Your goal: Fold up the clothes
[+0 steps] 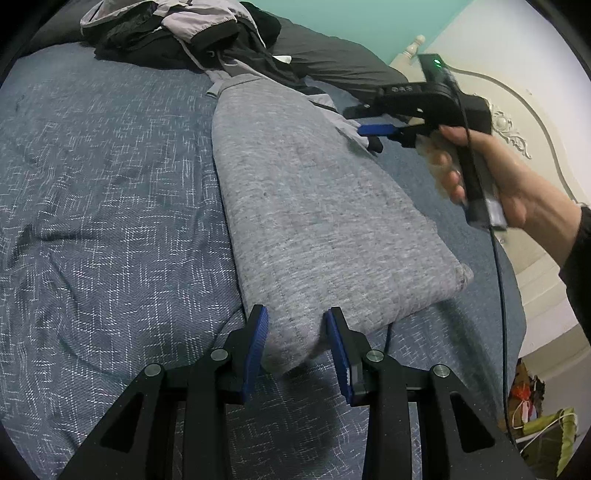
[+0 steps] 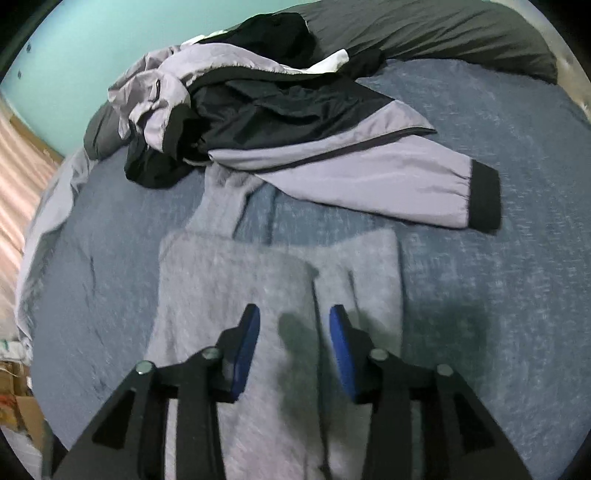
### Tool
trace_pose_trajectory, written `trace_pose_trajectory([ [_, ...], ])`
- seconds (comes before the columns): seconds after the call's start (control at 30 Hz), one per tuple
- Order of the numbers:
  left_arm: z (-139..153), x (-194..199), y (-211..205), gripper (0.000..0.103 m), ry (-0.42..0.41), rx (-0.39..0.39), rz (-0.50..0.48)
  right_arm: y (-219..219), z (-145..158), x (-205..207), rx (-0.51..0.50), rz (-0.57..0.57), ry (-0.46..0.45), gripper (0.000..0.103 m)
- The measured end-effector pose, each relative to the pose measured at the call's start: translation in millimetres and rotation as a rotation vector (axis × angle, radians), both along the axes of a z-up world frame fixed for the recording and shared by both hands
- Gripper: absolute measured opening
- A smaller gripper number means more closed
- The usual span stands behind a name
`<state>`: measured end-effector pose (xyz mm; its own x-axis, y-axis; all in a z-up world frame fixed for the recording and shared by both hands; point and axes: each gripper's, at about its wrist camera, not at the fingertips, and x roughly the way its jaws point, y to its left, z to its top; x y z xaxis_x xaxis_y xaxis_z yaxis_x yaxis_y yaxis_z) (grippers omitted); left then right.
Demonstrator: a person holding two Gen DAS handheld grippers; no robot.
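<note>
Left gripper pinches the near corner of our folded grey garment on the bed. Right gripper spread, empty above it. Risk: pulling that corner drags the fold open; jacket beyond may snag.

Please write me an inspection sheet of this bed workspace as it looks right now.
Surface: blue patterned bedspread, lightly rumpled.
Job's things: grey sweater, folded into a long strip.
Clutter: grey and black jacket in a heap at the far end, one sleeve overlapping the sweater; dark pillow behind it.
Grippers: left claw shut on the near corner of the sweater; right claw open above the sweater, nothing between its pads.
Cables: black cable hanging from the right tool.
Surroundings: white headboard, teal wall, green bag on the floor.
</note>
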<state>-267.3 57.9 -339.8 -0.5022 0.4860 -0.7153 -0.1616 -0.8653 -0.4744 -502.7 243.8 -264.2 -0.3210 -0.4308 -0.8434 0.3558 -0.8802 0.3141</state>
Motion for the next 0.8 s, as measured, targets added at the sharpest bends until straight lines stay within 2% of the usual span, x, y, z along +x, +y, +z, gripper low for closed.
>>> trace_pose_trajectory([
  [0.2, 0, -4, 0, 0.036, -0.001, -0.004, -0.004, -21, -21, -14, 0.091, 0.058, -0.036, 0.038],
  [0.27, 1, -2, -1, 0.036, -0.002, 0.000, -0.004, -21, -25, -14, 0.090, 0.060, -0.039, 0.015],
  [0.37, 1, -2, -1, 0.037, -0.001, 0.001, -0.003, -21, -23, -12, 0.077, 0.061, -0.008, 0.006],
  [0.43, -2, -6, 1, 0.037, 0.001, 0.001, -0.003, -20, -17, -10, 0.075, 0.053, 0.031, 0.005],
  [0.6, -3, -7, 1, 0.037, 0.002, -0.002, -0.003, -21, -9, -6, 0.217, 0.030, 0.129, 0.004],
  [0.67, -3, -7, 1, 0.037, 0.000, -0.002, -0.003, -24, -16, -9, 0.255, 0.046, 0.110, 0.004],
  [0.8, -3, -8, 1, 0.037, -0.004, -0.002, -0.002, -17, -14, -11, 0.207, 0.026, 0.084, 0.005],
])
